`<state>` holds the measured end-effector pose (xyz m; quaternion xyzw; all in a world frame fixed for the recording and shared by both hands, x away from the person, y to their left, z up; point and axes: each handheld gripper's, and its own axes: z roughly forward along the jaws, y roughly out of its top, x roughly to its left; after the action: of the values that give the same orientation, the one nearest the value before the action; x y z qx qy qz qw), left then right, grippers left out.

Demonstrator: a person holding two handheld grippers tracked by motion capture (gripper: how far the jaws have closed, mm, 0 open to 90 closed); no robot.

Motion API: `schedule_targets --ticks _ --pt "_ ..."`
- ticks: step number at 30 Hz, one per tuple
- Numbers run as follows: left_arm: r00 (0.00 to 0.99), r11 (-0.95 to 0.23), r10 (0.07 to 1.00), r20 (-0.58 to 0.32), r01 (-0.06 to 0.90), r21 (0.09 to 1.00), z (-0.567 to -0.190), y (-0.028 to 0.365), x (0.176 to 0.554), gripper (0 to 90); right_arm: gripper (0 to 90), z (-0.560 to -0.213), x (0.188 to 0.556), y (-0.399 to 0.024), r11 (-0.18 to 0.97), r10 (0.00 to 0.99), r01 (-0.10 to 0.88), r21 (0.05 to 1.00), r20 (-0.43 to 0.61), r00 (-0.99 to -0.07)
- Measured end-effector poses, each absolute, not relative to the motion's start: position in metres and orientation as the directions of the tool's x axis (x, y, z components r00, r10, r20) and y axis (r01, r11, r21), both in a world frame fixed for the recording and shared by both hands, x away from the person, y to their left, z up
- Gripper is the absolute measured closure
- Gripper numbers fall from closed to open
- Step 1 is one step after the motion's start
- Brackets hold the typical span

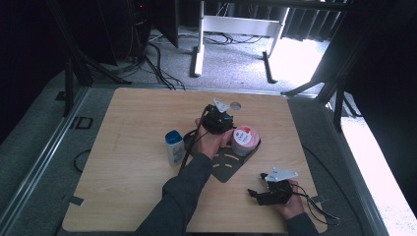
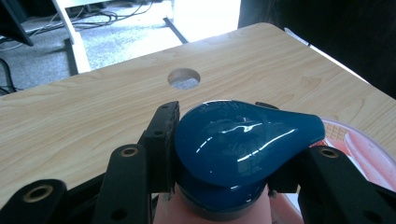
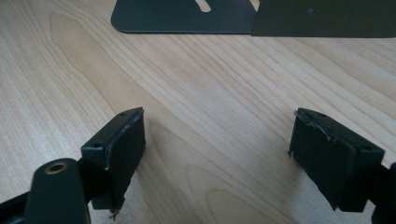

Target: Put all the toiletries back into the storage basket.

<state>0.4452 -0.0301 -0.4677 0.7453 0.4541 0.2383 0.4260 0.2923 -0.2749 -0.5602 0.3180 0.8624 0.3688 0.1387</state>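
Two grippers are in play at a wooden bench (image 1: pixel 137 187). In the left gripper view, the left gripper (image 2: pixel 224 154) is clamped on a blue teardrop-shaped cap (image 2: pixel 243 140), its pads pressing on either flank just under the cap's widest part; below the cap, a pale pinkish body (image 2: pixel 215 215) is just visible. Holding at the cap (rather than lower down) probably gives the jaws a firm shoulder to bear against, whether the aim is to lift the container or to work its closure. In the high view, this left gripper (image 1: pixel 218 121) sits near the middle of the bench, just beside a round pink-lidded tub (image 1: pixel 244 139) that stands on a dark slotted metal plate (image 1: pixel 227 164); the same tub's pink rim (image 2: pixel 369 154) appears at the right edge of the left gripper view. A white bottle with a blue cap (image 1: pixel 174 146) stands apart to the left, off the plate. A round hole (image 2: pixel 183 78) pierces the bench beyond the held cap.

The right gripper (image 1: pixel 259 194) rests near the bench's near right corner with its jaws spread wide and nothing between them, as the right gripper view confirms: bare wood between the pads (image 3: pixel 122 149), and the plate's edge (image 3: pixel 187 18) farther ahead. It appears parked clear of the work, ready to assist.
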Motion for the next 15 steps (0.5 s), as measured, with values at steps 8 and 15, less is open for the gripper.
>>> schedule_targets --ticks 8,15 --pt "0.463 -0.222 0.886 -0.028 0.475 0.851 -0.4678 -0.0314 0.446 53.0 18.1 -0.5602 0.2922 -0.2748 0.526 0.651 0.446 0.724 -0.005 -0.759" --pt "0.46 -0.2 0.886 -0.051 0.48 0.854 -0.4682 -0.0339 0.446 53.0 18.1 -0.5601 0.2922 -0.2748 0.526 0.651 0.446 0.724 -0.005 -0.759"
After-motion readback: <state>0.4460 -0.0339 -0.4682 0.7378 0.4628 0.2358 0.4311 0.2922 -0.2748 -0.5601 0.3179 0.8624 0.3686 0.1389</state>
